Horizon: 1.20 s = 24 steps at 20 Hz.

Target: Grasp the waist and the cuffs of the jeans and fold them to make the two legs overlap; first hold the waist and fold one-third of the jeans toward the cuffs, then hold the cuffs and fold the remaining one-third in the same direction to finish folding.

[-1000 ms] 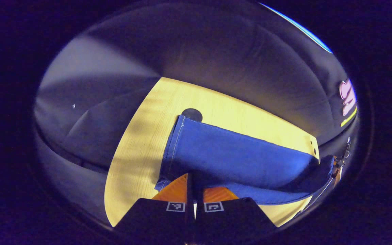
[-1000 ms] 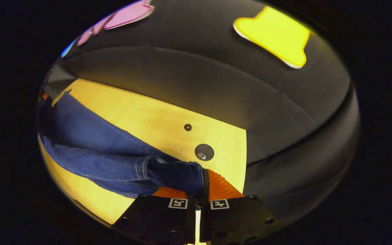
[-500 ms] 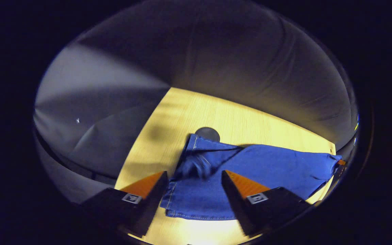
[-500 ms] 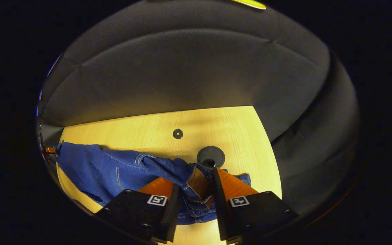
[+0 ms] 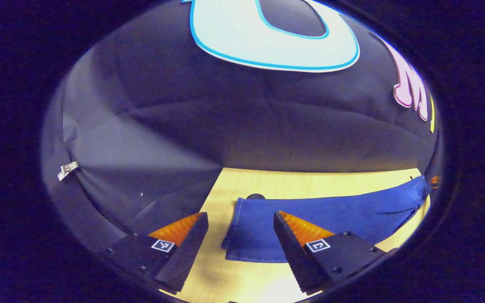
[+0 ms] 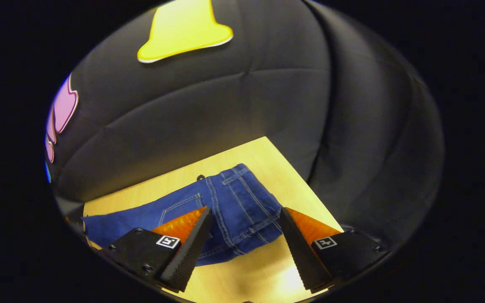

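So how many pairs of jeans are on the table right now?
1. The jeans lie flat along the wooden table, waist end before the right gripper, cuff end before the left gripper; both jaws open.

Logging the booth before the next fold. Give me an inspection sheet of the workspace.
Surface: light wooden table, with a dark round grommet beyond the cuff end.
Job's things: blue jeans lying flat along the table, legs overlapped; cuffs in the left gripper view, waist in the right gripper view.
Clutter: nothing seen.
Grippers: left gripper open, above the cuffs, holding nothing; right gripper open, above the waist, holding nothing.
Cables: nothing seen.
Surroundings: black cloth wall behind the table; a small white tag on it.
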Motion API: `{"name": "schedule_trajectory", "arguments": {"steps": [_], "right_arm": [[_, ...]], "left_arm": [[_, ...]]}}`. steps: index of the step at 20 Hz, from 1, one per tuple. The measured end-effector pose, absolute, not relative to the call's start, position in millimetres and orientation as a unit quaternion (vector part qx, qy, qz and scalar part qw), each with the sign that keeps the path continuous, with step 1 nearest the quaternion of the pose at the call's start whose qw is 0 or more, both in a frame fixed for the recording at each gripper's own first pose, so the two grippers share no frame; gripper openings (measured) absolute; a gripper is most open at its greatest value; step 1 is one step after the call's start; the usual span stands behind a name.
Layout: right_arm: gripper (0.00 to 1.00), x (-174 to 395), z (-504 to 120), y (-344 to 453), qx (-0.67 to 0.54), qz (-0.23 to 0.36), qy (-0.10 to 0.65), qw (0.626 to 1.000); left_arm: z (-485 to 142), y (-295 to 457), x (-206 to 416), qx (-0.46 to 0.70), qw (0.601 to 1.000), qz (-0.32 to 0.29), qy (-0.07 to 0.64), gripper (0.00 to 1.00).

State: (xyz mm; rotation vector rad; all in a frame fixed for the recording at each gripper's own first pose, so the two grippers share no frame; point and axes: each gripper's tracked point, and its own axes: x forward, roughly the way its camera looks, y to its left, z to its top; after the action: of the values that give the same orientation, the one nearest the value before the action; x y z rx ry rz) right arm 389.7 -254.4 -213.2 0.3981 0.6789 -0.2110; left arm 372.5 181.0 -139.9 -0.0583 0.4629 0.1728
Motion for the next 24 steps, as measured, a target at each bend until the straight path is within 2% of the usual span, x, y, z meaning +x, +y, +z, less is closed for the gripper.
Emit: {"name": "schedule_trajectory", "arguments": {"steps": [6, 13, 19, 20, 22, 23, 24], "right_arm": [[0.99, 379.5, -248.4, -273.1, 0.246, -0.171, 0.319, 0.899], [0.99, 394.9, -269.5, -265.4, 0.273, -0.182, 0.301, 0.895], [0.96, 402.6, -276.4, -267.1, 0.213, -0.193, 0.262, 0.921], [0.87, 404.5, -279.2, -264.4, 0.213, -0.193, 0.263, 0.921], [0.54, 409.8, -274.1, -255.1, 0.223, -0.191, 0.258, 0.921], [0.38, 412.5, -277.4, -254.1, 0.222, -0.191, 0.251, 0.923], [0.28, 413.1, -276.5, -253.9, 0.214, -0.187, 0.246, 0.927]], "left_arm": [[-127.0, 204.3, 364.3, -0.077, 0.976, 0.083, 0.185, 0.98], [-139.3, 206.0, 362.6, -0.115, 0.971, 0.061, 0.200, 0.99], [-147.0, 193.5, 359.0, -0.091, 0.971, 0.054, 0.214, 0.97], [-147.3, 190.4, 359.5, -0.092, 0.971, 0.050, 0.215, 0.97], [-153.4, 177.4, 356.7, -0.087, 0.971, 0.043, 0.220, 0.97], [-157.0, 174.1, 356.4, -0.081, 0.971, 0.042, 0.223, 0.93], [-161.0, 171.3, 356.0, -0.077, 0.970, 0.040, 0.227, 0.97]]}}
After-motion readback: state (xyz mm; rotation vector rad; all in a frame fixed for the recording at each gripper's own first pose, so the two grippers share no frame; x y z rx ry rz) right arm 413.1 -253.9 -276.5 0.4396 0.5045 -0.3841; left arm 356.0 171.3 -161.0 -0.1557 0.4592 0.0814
